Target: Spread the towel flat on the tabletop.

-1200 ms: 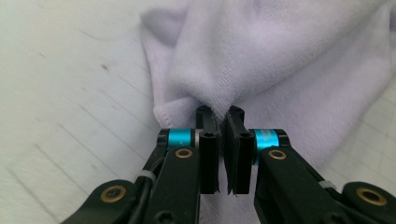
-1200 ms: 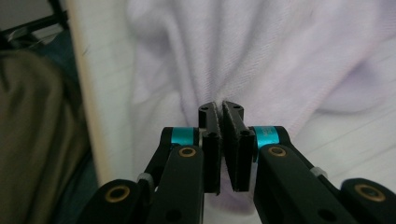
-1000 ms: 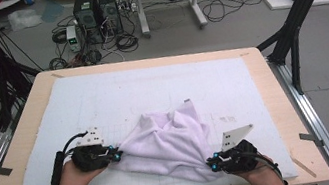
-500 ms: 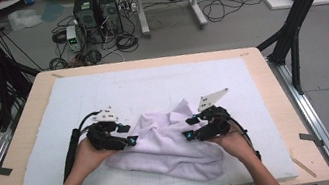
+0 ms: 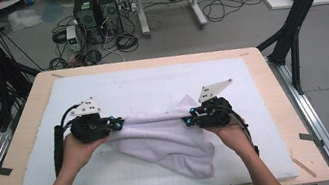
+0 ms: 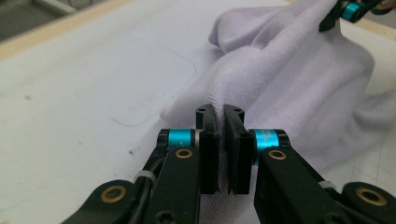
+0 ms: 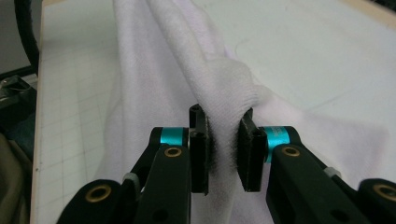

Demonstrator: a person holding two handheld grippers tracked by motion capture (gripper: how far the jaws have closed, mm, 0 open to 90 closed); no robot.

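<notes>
A pale lilac towel (image 5: 171,144) lies crumpled on the white mat (image 5: 150,82). One edge of it is lifted and stretched between my two grippers. My left gripper (image 5: 116,124) has just closed its jaws and is shut on a thin edge of the towel (image 6: 289,84), with the gripper (image 6: 220,119) pinching the cloth flat. My right gripper (image 5: 188,120) has also just closed, and it (image 7: 220,126) is shut on a thicker fold of the towel (image 7: 159,56). The right gripper's blue-ringed tip (image 6: 348,11) also shows at the far end of the cloth in the left gripper view.
The gridded mat covers most of a wooden table (image 5: 276,104). Bare mat lies behind and to both sides of the towel. Black frame posts (image 5: 293,25) stand at the table's far corners, with computers (image 5: 95,10) and cables on the floor beyond.
Both grippers moved from the towel's near edge up to its middle, then spread apart. They took hold of the cloth and raised its edge into a taut line between them.
</notes>
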